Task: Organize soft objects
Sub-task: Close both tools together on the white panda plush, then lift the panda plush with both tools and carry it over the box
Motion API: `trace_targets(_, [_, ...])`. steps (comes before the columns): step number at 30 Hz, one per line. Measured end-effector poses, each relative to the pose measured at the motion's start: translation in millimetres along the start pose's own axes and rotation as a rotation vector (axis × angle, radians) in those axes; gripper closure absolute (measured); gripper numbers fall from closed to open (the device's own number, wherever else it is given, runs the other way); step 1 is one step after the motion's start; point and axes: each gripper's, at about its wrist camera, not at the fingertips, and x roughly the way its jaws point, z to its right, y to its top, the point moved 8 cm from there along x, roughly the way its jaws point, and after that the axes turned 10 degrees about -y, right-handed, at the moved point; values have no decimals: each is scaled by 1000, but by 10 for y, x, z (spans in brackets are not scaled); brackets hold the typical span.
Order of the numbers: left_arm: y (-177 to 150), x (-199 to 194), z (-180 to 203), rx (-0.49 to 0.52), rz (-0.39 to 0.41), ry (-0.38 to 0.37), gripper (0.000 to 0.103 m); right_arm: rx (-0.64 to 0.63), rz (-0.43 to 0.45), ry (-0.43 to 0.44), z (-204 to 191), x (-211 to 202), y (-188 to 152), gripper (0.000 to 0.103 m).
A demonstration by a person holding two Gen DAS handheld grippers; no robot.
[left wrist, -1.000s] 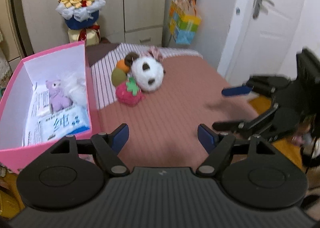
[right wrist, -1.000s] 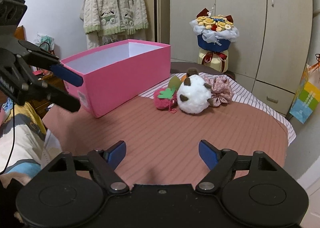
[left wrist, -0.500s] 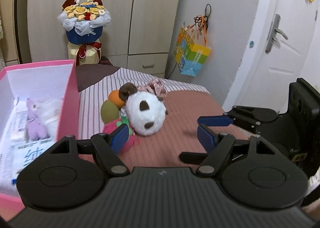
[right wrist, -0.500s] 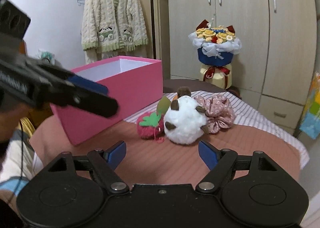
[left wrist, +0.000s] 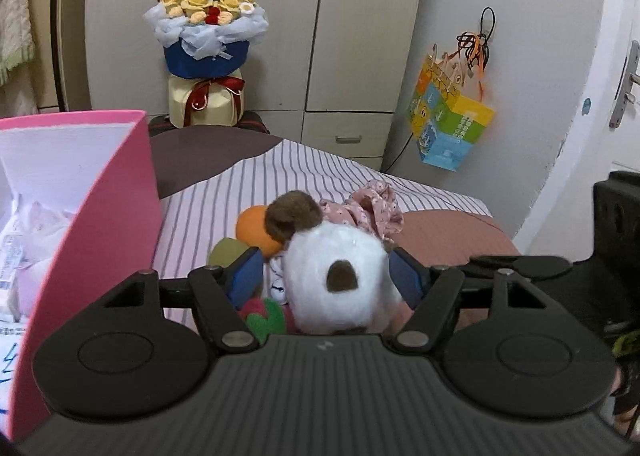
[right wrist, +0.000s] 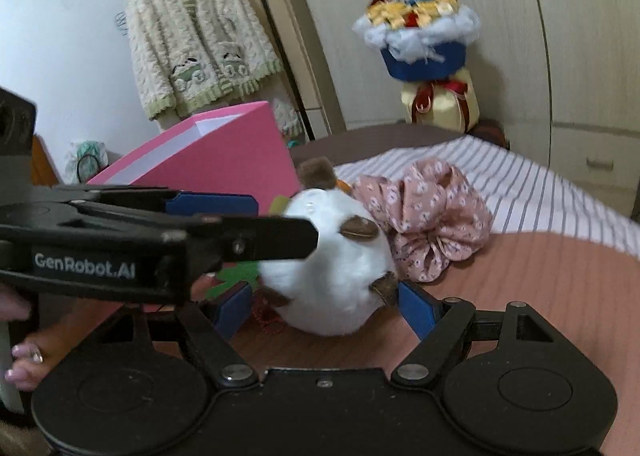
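Observation:
A white plush ball with brown ears (left wrist: 340,280) lies on the bed between the open fingers of my left gripper (left wrist: 326,276). In the right wrist view the same plush (right wrist: 332,268) sits between the open fingers of my right gripper (right wrist: 326,304), and the left gripper (right wrist: 248,224) reaches in from the left against it. A strawberry plush (left wrist: 264,316), an orange ball (left wrist: 252,228), a green piece (left wrist: 226,252) and a pink floral scrunchie (right wrist: 432,224) lie beside it. The pink box (left wrist: 100,224) stands to the left.
A flower bouquet (left wrist: 208,32) stands at the back by the wardrobe. A coloured paper bag (left wrist: 448,128) hangs on the wall at right. A knitted cardigan (right wrist: 196,52) hangs at the back left. The bed has a striped sheet (left wrist: 280,172).
Both grippers have moved forward to the plush pile. The white plush ball now sits between the fingers of each. The left gripper has come in across the right wrist view.

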Motion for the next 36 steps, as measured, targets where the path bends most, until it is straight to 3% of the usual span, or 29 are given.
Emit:
trace_targets(3, [-38, 83, 18, -10, -36, -21, 34, 31, -23, 25, 20, 95, -24, 20])
trace_targets(7, [-140, 175, 41, -37, -97, -50, 34, 7, -23, 27, -33, 119, -75, 32])
trace_targets(21, [-258, -39, 172, -27, -120, -51, 43, -134, 27, -123, -291, -156, -194, 39])
trace_targets(36, [-396, -560, 488, 7, -65, -93, 43, -84, 59, -203, -550, -665, -344, 37])
